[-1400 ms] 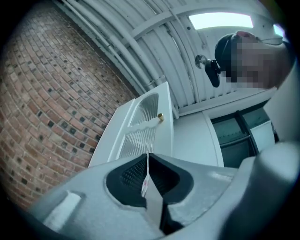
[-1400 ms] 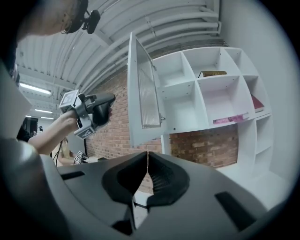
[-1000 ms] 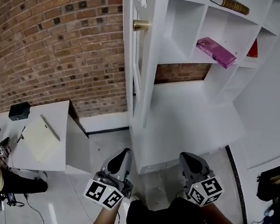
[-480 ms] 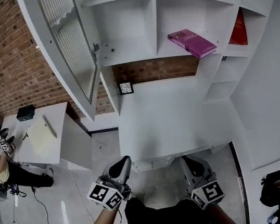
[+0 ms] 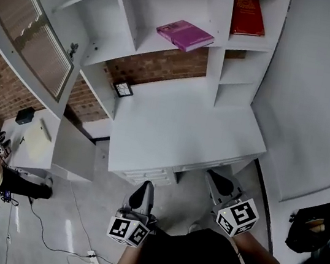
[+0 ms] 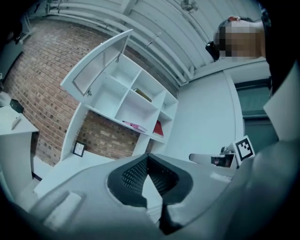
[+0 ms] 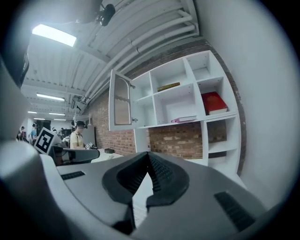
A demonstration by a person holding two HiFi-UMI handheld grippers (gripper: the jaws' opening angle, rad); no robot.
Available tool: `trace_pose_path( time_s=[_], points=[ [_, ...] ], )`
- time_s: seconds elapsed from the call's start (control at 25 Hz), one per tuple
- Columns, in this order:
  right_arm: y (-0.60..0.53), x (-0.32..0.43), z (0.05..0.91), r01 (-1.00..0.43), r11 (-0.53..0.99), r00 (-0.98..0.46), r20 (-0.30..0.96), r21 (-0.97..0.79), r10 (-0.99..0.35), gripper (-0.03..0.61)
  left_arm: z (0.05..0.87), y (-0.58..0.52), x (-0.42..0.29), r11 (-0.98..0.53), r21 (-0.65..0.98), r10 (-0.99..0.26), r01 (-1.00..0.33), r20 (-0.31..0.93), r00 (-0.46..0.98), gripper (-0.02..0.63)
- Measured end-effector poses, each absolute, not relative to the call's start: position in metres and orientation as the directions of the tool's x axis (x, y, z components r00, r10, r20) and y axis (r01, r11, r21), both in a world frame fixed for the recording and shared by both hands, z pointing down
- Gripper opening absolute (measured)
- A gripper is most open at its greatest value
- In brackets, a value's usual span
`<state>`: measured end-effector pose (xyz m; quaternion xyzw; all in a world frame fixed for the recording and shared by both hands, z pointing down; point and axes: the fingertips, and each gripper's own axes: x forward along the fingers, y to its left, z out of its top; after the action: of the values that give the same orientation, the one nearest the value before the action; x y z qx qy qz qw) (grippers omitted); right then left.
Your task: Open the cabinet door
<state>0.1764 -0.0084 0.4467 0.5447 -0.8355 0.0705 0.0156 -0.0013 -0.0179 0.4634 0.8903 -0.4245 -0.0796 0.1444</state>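
The left hand-held gripper (image 5: pixel 142 194) and the right hand-held gripper (image 5: pixel 218 181) both have their jaws together on nothing, low in front of the white desk surface (image 5: pixel 184 131). The white cabinet door with its arched ribbed-glass panel (image 5: pixel 28 44) stands swung wide at upper left. Unheld, it might drift back shut, or strain its hinges if knocked.

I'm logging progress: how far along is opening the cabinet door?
Done: the cabinet door stands swung wide, off the shelves. In hand: nothing; the left gripper and right gripper are shut and empty, touching neither door nor shelves. Left: nothing that shows.
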Motion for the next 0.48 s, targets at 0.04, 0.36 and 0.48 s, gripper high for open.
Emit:
trace_pose_path(
  time_s=[0.04,0.36,0.48],
  points=[
    [-0.005,0.189,0.447,-0.919,0.383,-0.392,0.105,-0.098,-0.914,0.002,0.463,-0.012,0.01,-0.599,0.314,-0.78,-0.737,-0.018,0.626,0.02],
    [0.016,0.251,0.466,-0.965,0.245,-0.257,0.14,-0.094,-0.956,0.002,0.463,0.004,0.056,-0.634,0.247,-0.756,-0.733,0.0,0.654,0.019],
    [0.024,0.264,0.462,-0.971,0.223,-0.233,0.14,-0.08,-0.962,0.002,0.466,-0.001,0.057,-0.592,0.164,-0.793,-0.79,0.057,0.606,0.019]
  ],
)
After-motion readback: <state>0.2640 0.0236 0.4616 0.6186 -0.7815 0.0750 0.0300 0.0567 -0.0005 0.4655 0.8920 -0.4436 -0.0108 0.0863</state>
